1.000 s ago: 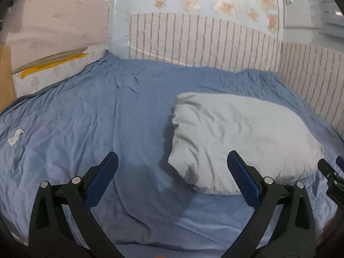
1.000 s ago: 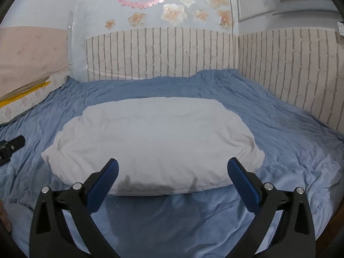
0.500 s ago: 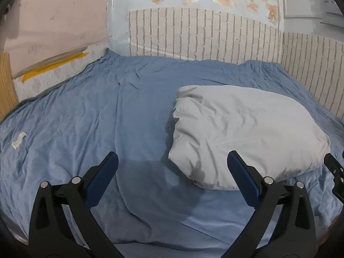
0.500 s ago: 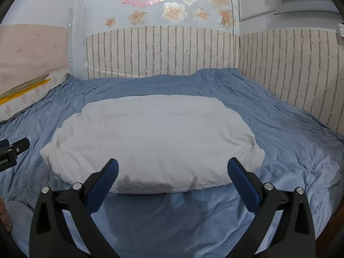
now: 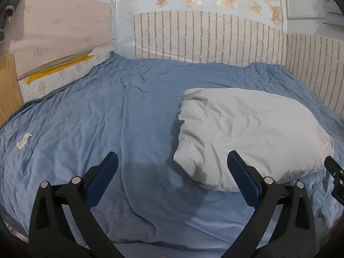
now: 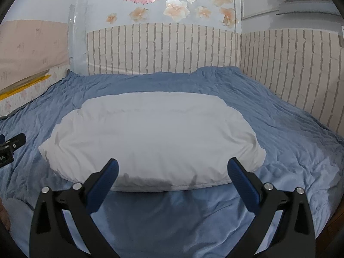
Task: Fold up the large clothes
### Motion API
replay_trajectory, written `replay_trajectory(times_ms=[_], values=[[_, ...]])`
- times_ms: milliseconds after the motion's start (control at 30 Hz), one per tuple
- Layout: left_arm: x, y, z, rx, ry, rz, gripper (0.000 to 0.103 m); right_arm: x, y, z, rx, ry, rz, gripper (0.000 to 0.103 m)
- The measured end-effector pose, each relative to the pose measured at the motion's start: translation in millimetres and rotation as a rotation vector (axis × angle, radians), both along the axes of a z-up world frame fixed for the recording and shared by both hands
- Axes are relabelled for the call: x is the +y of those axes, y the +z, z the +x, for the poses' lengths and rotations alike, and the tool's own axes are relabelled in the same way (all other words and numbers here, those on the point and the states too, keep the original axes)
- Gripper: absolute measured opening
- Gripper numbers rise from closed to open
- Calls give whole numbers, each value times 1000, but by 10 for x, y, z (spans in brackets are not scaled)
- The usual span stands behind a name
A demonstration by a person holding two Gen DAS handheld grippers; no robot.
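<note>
Both claws hover released above the blue bed sheet (image 5: 96, 116), left claw (image 5: 172, 167) beside the white folded garment's (image 6: 150, 135) corner, right claw (image 6: 172, 169) facing its near edge.

One white padded garment (image 6: 150, 137), one blue bedspread (image 5: 86, 118), two tools (image 5: 172, 167) (image 6: 172, 169)

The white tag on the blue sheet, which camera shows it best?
The left wrist view. The small white tag lies in plain sight on the blue sheet, far left of the white bundle. The right wrist view does not show the tag at all.
</note>
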State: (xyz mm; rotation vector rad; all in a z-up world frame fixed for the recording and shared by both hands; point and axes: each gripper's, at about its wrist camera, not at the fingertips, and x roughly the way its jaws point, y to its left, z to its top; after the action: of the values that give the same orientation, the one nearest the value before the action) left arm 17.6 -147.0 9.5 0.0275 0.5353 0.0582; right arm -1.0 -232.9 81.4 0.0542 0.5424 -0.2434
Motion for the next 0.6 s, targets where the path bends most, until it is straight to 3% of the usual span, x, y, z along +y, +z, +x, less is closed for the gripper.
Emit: replay_trajectory(times_ms=[600], values=[[3, 49, -86, -30, -25, 22, 100, 63, -7, 22, 8, -2, -12, 101]])
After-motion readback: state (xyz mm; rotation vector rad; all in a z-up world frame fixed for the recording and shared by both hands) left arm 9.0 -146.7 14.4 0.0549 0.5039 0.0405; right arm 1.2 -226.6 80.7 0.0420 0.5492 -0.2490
